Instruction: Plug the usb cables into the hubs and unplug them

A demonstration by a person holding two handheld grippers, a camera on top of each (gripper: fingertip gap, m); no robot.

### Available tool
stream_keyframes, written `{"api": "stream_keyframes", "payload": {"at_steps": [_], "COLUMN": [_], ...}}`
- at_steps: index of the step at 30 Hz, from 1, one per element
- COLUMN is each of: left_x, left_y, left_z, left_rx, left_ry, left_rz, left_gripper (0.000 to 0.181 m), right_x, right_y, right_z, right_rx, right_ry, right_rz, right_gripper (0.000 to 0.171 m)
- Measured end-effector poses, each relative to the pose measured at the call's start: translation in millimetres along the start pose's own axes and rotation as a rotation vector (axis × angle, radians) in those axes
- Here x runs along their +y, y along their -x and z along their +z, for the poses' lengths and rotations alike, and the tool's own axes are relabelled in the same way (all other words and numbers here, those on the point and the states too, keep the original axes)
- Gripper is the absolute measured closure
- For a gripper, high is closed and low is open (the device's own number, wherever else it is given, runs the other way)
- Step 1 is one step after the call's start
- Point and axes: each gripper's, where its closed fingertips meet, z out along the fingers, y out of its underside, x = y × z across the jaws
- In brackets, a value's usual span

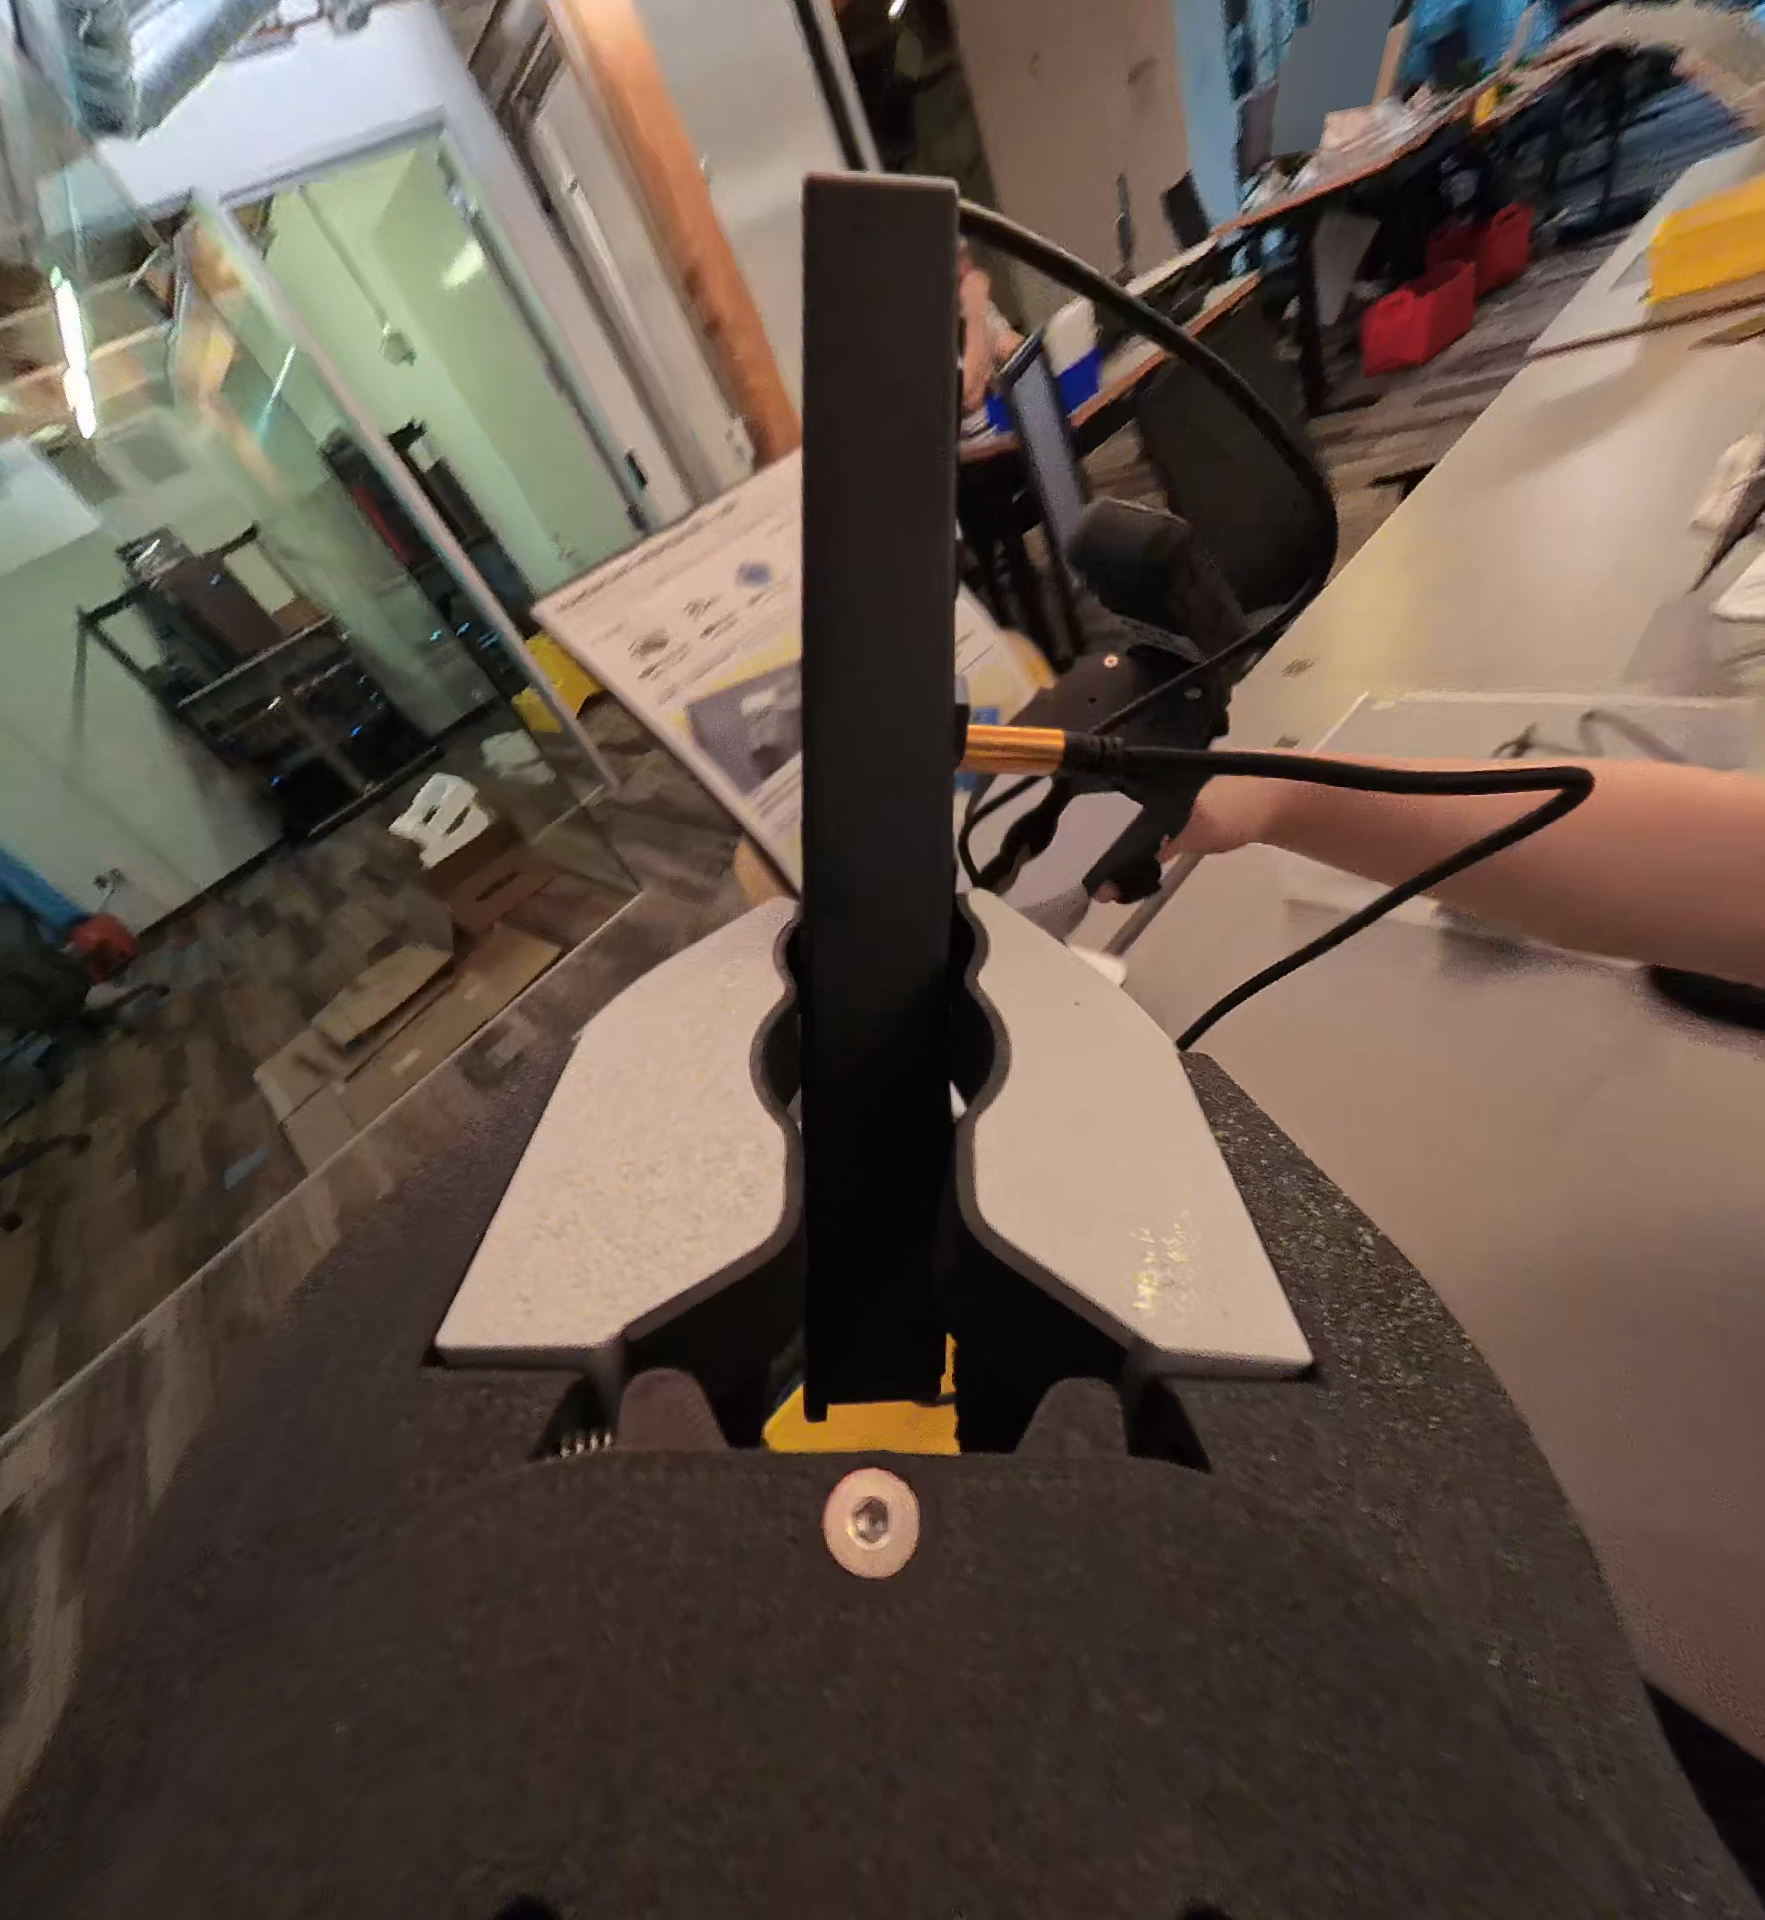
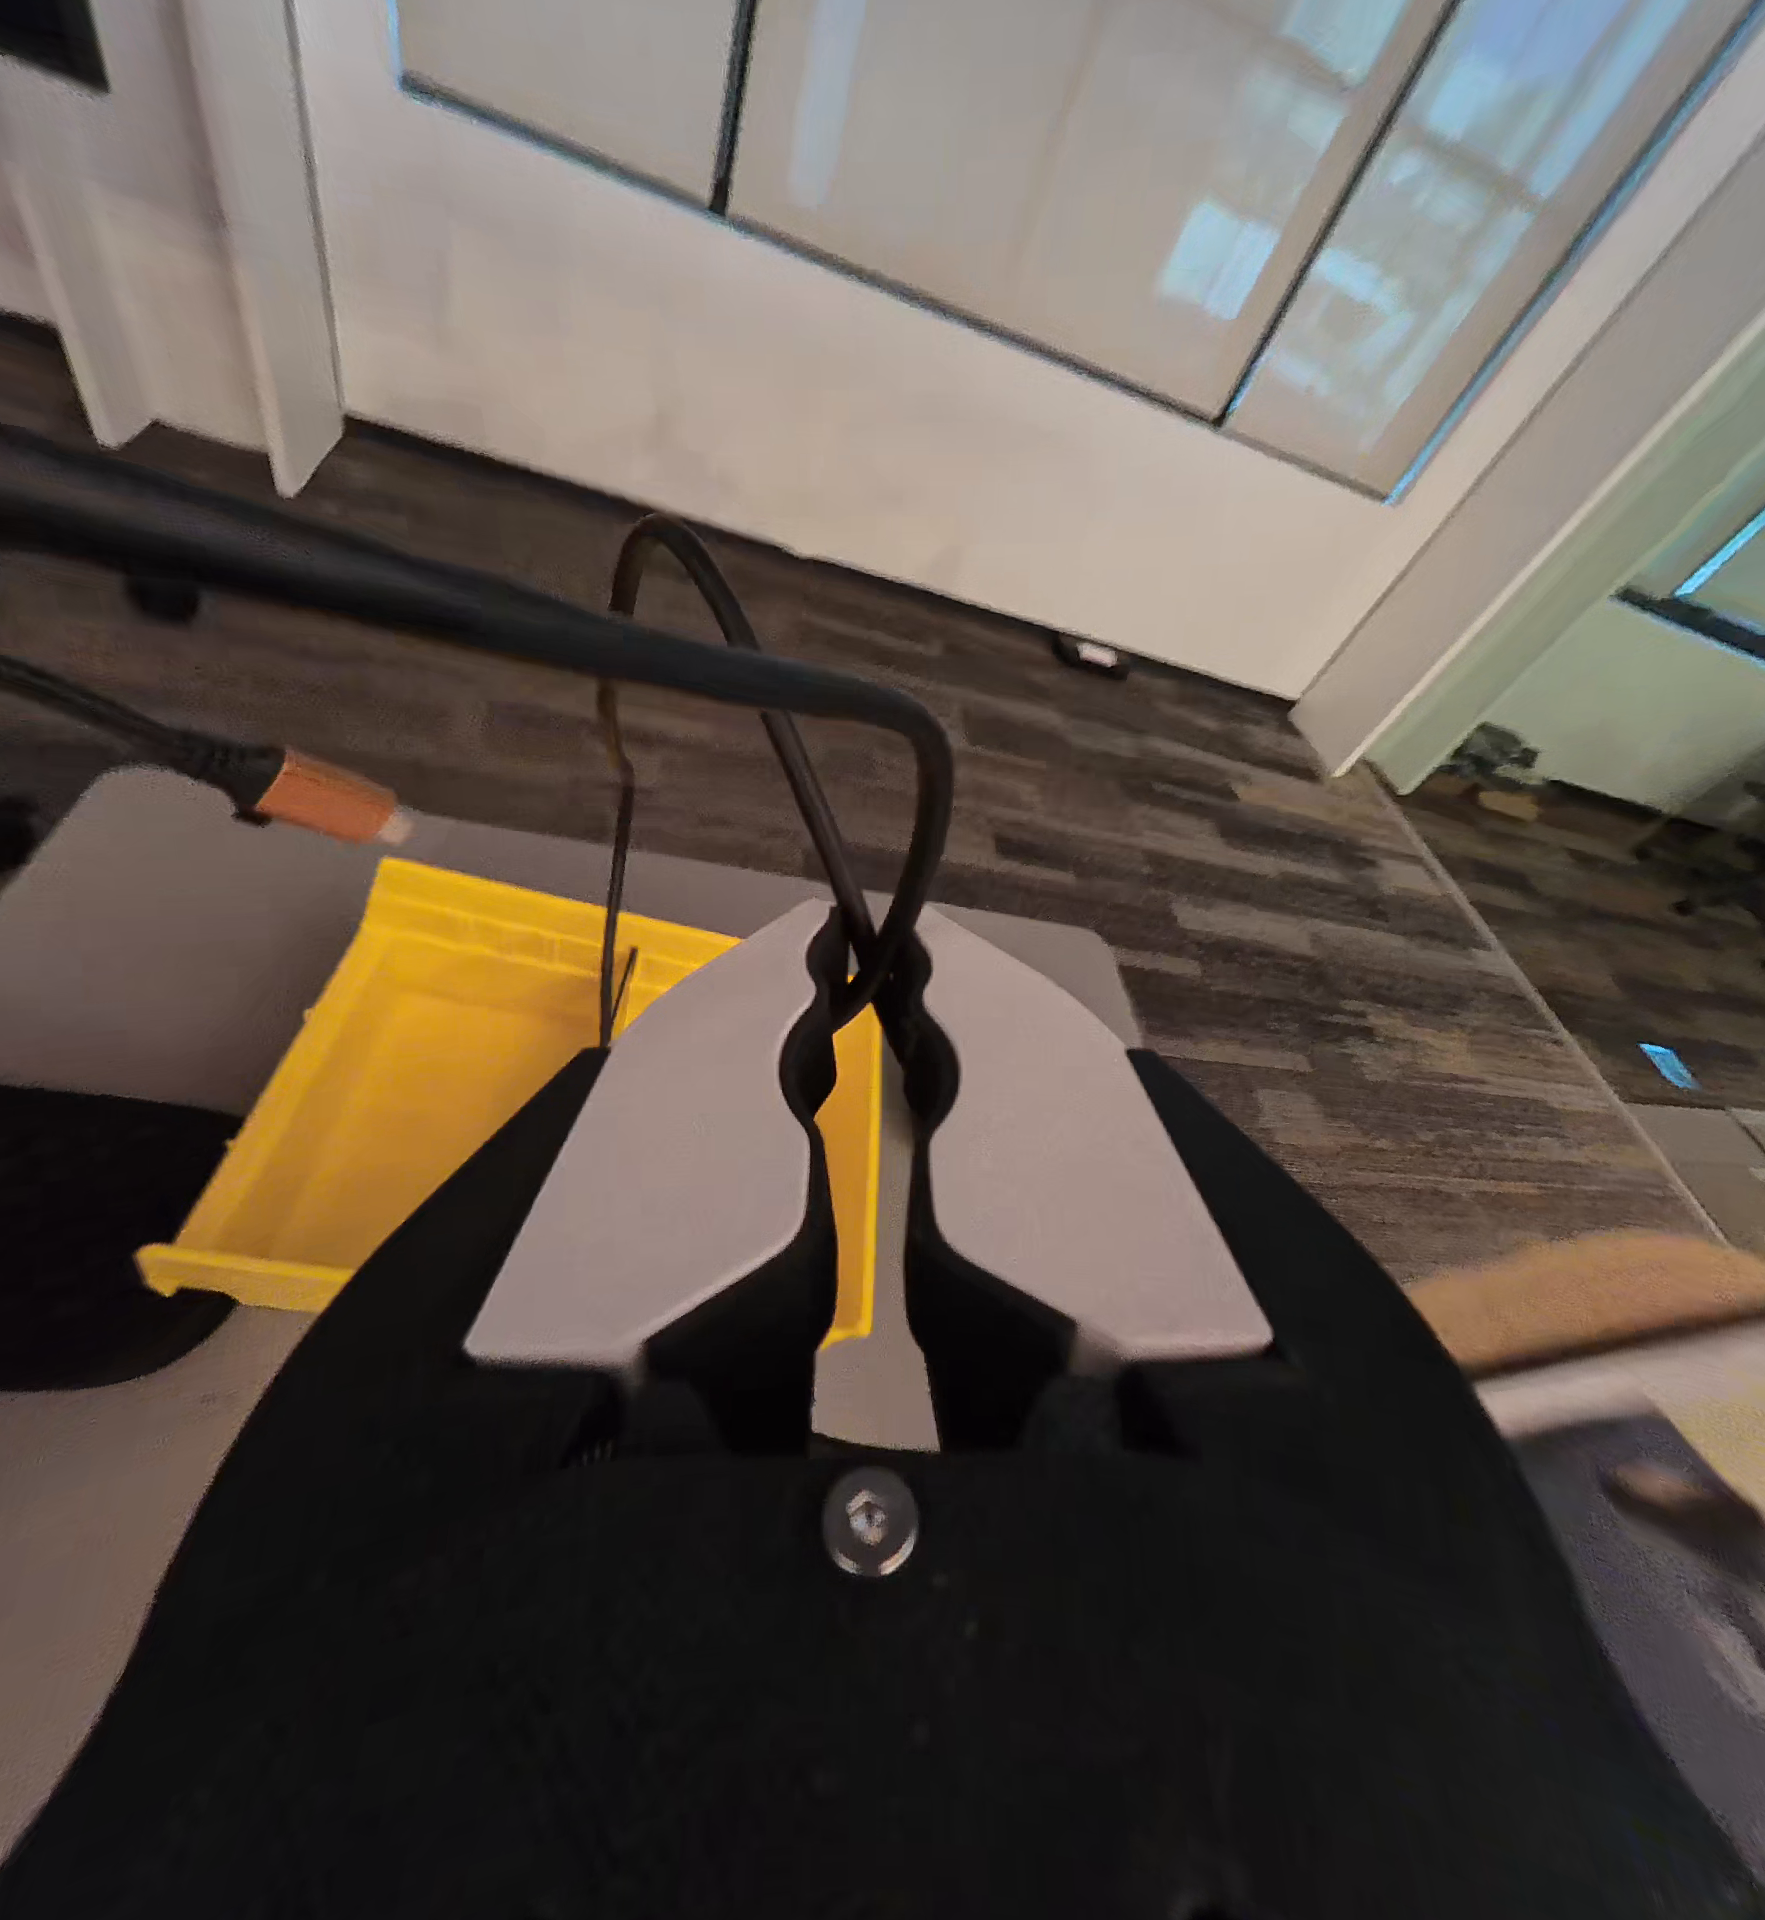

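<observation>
left claw (image 1: 878,935) clamps hub (image 1: 878,540) — cable (image 1: 1273,764) plugged, right claw (image 2: 873,935) pinches cable (image 2: 919,831)

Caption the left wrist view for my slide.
Left gripper clamps an upright black hub, a gold-tipped cable plugged into its side.

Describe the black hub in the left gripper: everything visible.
The hub is a long, flat, matte black bar, plastic by its look, standing upright and clamped between the left gripper fingers. One gold-sleeved USB plug sits in its right side, with black cable trailing away. Its lower end reaches back between the fingers.
</observation>
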Motion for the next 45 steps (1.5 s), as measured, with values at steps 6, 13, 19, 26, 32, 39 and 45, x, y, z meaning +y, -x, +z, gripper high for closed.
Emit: {"api": "stream_keyframes", "payload": {"at_steps": [6, 13, 19, 26, 32, 39, 45], "left_x": [-38.8, 42.4, 121.4, 160.1, 148.8, 144.6, 156.5], "left_y": [-72.1, -159.9, -199.0, -212.9, -214.9, -235.8, -275.2], "left_z": [33.5, 150.3, 237.0, 285.6, 302.6, 317.4, 336.1], "left_rx": [0.18, 0.374, 0.356, 0.26, 0.27, 0.278, 0.275], "left_ry": [-0.067, 0.015, -0.077, -0.147, -0.183, -0.18, -0.063], "left_rz": [-0.009, -0.23, -0.534, -0.528, -0.471, -0.369, -0.146], "left_gripper": [0.157, 0.157, 0.157, 0.158, 0.158, 0.158, 0.157], "right_x": [46.5, 239.8, 296.5, 269.1, 197.5, 124.6, 167.1], "right_y": [1.0, 64.7, 75.8, 38.7, 13.4, 29.0, 5.9], "right_z": [-123.9, -155.2, -164.8, -268.8, -343.4, -285.6, -256.7], "right_rx": [0.154, 0.113, 0.225, 0.64, 0.753, 0.472, 0.591], "right_ry": [0.164, 0.492, 0.329, 0.254, 0.018, -0.269, -0.233], "right_rz": [0.122, 0.505, 0.764, 0.528, 0.458, 0.594, 0.668], "right_gripper": [0.163, 0.162, 0.144, 0.134, 0.135, 0.115, 0.097]}}
